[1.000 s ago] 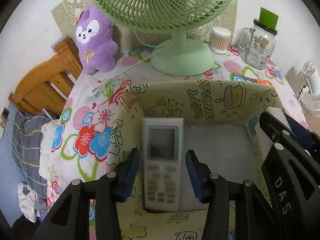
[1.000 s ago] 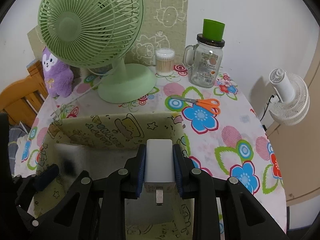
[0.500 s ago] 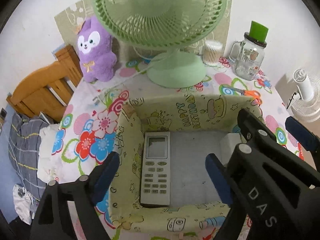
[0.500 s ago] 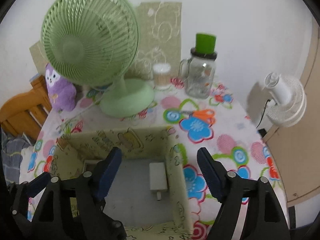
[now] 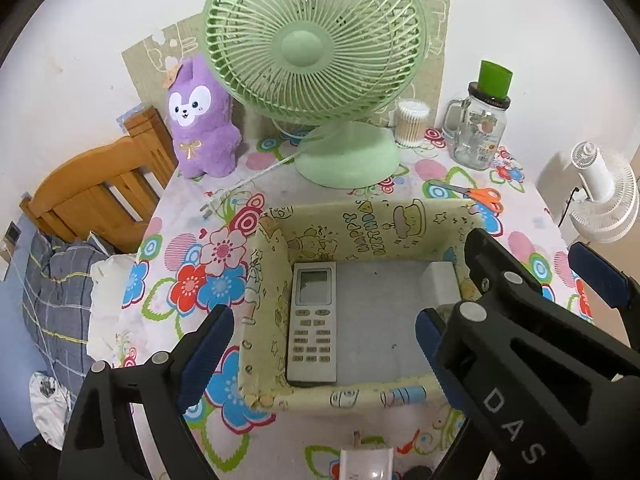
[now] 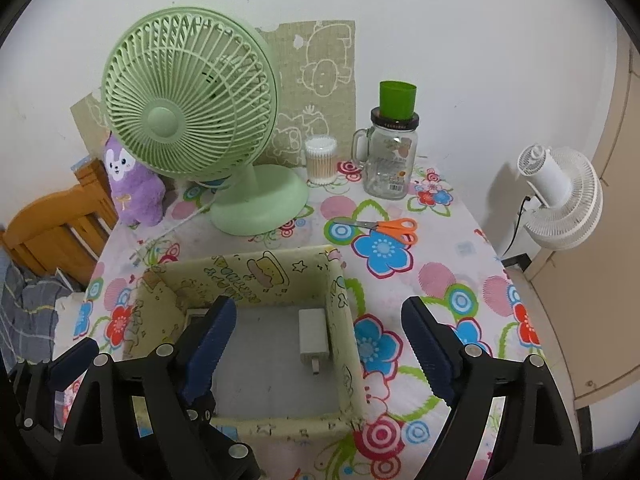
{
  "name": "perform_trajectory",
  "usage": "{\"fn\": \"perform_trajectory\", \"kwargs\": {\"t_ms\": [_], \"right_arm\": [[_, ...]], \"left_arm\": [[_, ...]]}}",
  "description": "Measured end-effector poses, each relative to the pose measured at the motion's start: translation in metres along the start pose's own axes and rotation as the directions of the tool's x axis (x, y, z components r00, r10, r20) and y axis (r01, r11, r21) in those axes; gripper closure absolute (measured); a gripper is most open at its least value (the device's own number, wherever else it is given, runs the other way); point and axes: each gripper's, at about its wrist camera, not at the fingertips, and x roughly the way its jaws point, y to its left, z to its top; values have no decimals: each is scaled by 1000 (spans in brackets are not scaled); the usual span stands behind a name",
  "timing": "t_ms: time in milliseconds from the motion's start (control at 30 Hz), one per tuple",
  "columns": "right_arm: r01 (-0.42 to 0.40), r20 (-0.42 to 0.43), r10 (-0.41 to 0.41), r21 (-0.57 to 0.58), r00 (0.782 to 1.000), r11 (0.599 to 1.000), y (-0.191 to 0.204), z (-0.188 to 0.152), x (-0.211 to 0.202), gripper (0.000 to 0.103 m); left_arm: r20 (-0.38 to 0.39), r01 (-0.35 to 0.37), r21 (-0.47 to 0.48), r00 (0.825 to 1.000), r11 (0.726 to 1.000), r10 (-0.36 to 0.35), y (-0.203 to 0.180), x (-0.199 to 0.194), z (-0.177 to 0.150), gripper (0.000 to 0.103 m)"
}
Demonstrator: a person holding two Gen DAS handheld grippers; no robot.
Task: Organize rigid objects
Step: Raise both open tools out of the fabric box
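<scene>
Both tools hung above the box point(image 5: 360, 228) on the flowered worktop point(image 6: 460, 280), and neither one held anything. The left tool point(image 5: 324, 354) had its jaws wide and still opening, and the remote point(image 5: 313, 320) lay flat in the box below them, along the left wall. The right tool point(image 6: 316, 346) was opening too, and the charger point(image 6: 314, 336) lay on the box floor close to the right wall, with its pins toward the camera.

I think the risk was small but real. The box walls looked soft, so a finger that caught a rim could drag or tip the box. The scissors point(image 6: 390, 227) and another white plug point(image 5: 366, 464) were outside the box. The fan point(image 6: 192, 120) and jar point(image 6: 390, 168) stood near the scissors, so a careless reach could knock them.
</scene>
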Motion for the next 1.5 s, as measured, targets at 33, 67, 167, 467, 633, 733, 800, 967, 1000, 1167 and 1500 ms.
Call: {"fn": "perform_trajectory", "kwargs": {"t_ms": [33, 67, 167, 467, 633, 733, 800, 967, 1000, 1167, 1500], "right_arm": [[-1, 3, 1, 0, 1000, 1000, 0, -1, -3, 16], [-1, 4, 1, 0, 1000, 1000, -1, -1, -7, 16], [-1, 12, 1, 0, 1000, 1000, -2, -4, -18, 16], [-2, 39, 2, -9, 999, 1000, -7, -13, -47, 15], [-10, 36, 10, -6, 999, 1000, -9, -17, -58, 15], [-15, 38, 15, -7, 999, 1000, -9, -20, -65, 15], [-16, 42, 16, -12, 999, 1000, -9, -22, -71, 15], [-34, 33, 35, -34, 999, 999, -6, -27, -79, 10], [-34, 34, 35, -40, 999, 999, -6, -27, -81, 10], [-50, 30, 52, -62, 998, 997, -4, -32, -88, 10], [-83, 11, 84, -79, 996, 993, -5, -42, -101, 10]], "left_arm": [[2, 1, 0, 1000, 1000, -1, 0, -3, -1, 9], [6, 1, -1, 1000, 1000, -1, 0, -7, -2, 9], [15, 5, 1, 1000, 1000, -5, -1, -16, -6, 9], [31, 9, 6, 999, 1000, -10, -4, -40, -19, 9], [44, 13, 15, 999, 1000, -14, -5, -51, -24, 9], [48, 17, 15, 999, 1000, -18, -4, -58, -28, 9], [47, 19, 14, 999, 1000, -20, -3, -60, -30, 8], [47, 24, 3, 999, 1000, -24, 0, -67, -36, 7], [45, 24, 0, 999, 1000, -24, 0, -68, -37, 7], [44, 34, -14, 998, 999, -33, 4, -75, -44, 7], [80, 50, 21, 995, 999, -52, 1, -90, -57, 7]]}}
